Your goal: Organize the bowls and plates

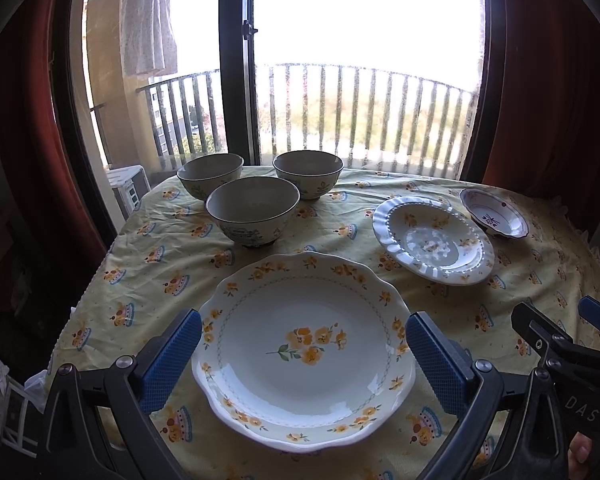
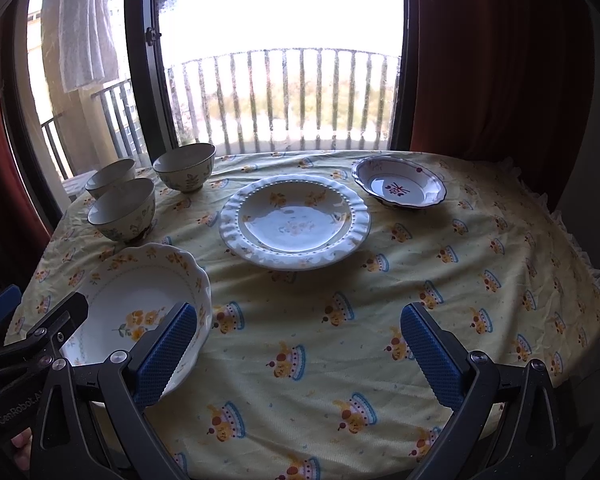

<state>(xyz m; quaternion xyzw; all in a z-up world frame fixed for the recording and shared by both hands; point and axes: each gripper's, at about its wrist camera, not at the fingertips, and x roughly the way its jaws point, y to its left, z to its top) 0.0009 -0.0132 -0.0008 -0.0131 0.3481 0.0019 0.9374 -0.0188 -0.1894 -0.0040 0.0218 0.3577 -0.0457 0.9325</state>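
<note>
Left to right on the yellow printed tablecloth [image 2: 320, 320]: three glazed ceramic bowls [image 1: 253, 210] clustered far-left, scalloped yellow-flowered plate [image 1: 304, 350] framed by wide-open left gripper [image 1: 304, 354], beaded white plate [image 2: 295, 222], right gripper [image 2: 298, 354] wide, empty; likely slick, brittle, take by rims.

Right hand-held gripper [image 2: 299, 344] gapes above tablecloth [image 2: 380, 280].

Before you, a yellow patterned tablecloth [image 2: 340, 360] covers the table; beyond it, a dark-framed window [image 1: 236, 60], balcony railing [image 1: 360, 112] and red curtains [image 2: 500, 60].
</note>
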